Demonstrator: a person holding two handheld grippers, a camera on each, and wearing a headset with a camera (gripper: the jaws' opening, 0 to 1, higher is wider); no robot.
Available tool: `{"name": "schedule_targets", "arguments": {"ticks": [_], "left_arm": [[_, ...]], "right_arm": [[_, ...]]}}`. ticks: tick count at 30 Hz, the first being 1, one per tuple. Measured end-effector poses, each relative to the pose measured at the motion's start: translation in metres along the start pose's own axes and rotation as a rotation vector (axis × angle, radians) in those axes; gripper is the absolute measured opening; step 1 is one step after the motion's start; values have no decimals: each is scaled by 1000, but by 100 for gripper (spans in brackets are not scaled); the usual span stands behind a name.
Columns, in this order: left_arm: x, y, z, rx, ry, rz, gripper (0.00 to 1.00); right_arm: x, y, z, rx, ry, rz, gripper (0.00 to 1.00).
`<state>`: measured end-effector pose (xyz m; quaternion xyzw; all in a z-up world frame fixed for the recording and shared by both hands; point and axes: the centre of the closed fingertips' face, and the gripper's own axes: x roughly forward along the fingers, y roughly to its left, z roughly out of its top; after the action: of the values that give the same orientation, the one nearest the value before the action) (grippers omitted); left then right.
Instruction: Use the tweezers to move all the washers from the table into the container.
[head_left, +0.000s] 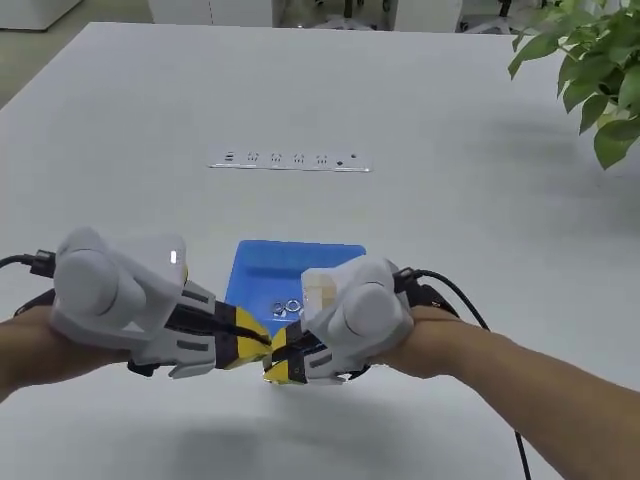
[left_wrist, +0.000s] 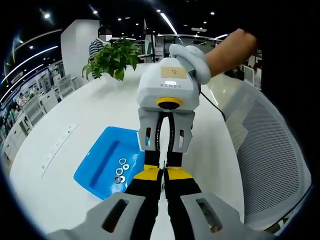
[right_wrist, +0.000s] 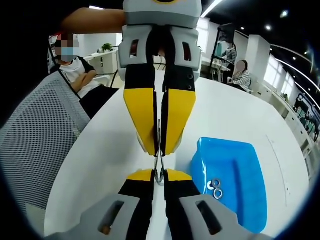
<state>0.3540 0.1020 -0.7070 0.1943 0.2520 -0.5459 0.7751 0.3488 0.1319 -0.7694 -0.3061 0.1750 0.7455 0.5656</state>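
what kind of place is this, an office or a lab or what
Probably an open-plan office or lab workspace: a big white table, a mesh chair beside it, and people seated in the background.

White housings, black cables, yellow-black jaws on left claw (left_wrist: 163, 174) and right claw (right_wrist: 159, 176).

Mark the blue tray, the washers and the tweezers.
blue tray (head_left: 300, 262): head view, bare floor at its far end.
washers (right_wrist: 217, 188): right gripper view, where two rings touch.
tweezers (right_wrist: 158, 167): right gripper view, thin metal shaft, mid-length.
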Motion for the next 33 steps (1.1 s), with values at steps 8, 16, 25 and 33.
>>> {"name": "schedule_targets", "arguments": {"ticks": [8, 16, 25, 33], "left_arm": [[-1, 0, 0, -3, 4, 6, 7], [-2, 0, 1, -17, -5, 13, 11], [-7, 1, 4, -36, -28, 26, 21], [-14, 0, -2, -69, -39, 45, 31]], "right_arm": [[0, 0, 0, 9, 0, 1, 8], [-1, 1, 0, 21, 4, 1, 8], [-4, 3, 0, 19, 9, 4, 8], [-12, 2, 5, 16, 7, -4, 9]]}}
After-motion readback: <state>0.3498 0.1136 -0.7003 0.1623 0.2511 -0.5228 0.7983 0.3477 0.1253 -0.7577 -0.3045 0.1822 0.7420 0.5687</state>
